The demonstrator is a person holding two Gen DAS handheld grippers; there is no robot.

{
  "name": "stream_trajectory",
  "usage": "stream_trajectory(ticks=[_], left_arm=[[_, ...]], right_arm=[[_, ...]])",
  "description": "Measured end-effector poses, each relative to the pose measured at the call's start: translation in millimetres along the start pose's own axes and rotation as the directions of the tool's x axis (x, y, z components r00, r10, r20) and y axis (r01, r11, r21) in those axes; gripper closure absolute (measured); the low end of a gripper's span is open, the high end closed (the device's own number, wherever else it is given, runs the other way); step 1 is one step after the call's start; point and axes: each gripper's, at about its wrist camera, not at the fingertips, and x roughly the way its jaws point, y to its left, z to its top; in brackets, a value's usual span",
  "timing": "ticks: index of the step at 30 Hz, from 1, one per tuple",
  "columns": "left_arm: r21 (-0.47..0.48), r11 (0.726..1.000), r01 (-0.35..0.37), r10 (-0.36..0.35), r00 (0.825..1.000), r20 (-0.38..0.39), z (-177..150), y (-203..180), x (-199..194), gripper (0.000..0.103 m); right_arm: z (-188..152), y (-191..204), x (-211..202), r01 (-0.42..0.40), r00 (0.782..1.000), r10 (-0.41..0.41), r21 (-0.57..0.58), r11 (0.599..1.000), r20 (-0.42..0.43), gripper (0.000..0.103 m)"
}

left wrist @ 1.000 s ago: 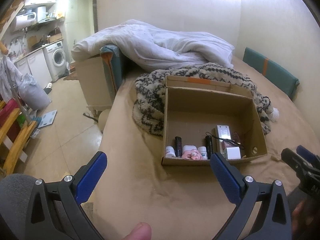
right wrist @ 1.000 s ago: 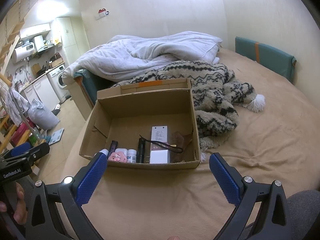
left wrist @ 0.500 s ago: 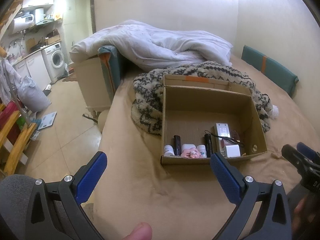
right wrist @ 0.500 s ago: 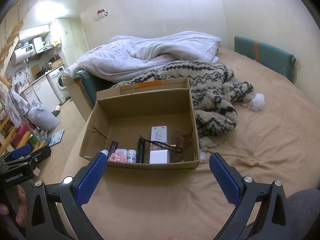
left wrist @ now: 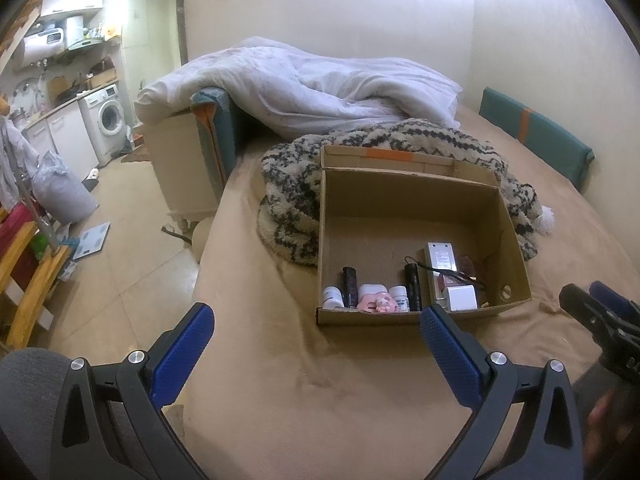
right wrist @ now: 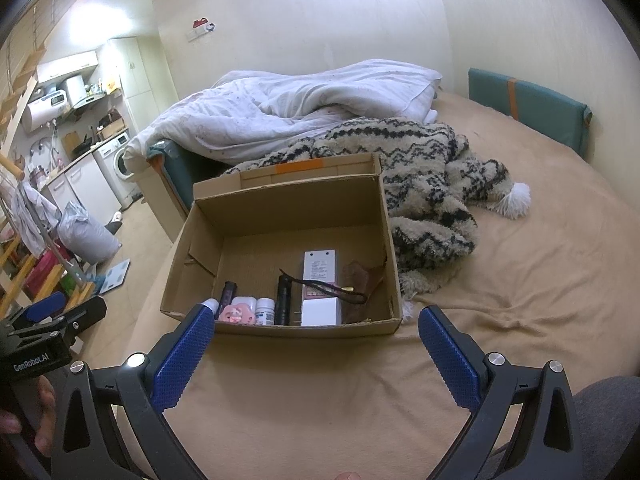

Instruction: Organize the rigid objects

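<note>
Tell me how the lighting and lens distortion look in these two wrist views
Left wrist view: ceiling lights blow out to white glare along the top, and the fisheye bends the wall; the cardboard box stays sharp. Right wrist view: the same glare tops the wall, the black lens rim cuts the corners, and the box's small items sit in dim shadow.

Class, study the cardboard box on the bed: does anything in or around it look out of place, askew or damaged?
Mostly tidy: the small items line the near wall of the cardboard box. Two oddities: a black cord straggles loose across the white adapter, and the box's left inner wall has a torn, peeling flap.
</note>
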Motion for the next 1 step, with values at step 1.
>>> stream_trajectory(ticks=[1], left_arm=[[0.001, 1.0, 0.003, -0.003, 1.0, -0.001, 0.0, -0.2, 0.1, 0.0]], right_arm=[[0.0, 0.0, 0.0, 0.0, 1.0, 0.0, 0.0, 1.0, 0.0, 0.0]])
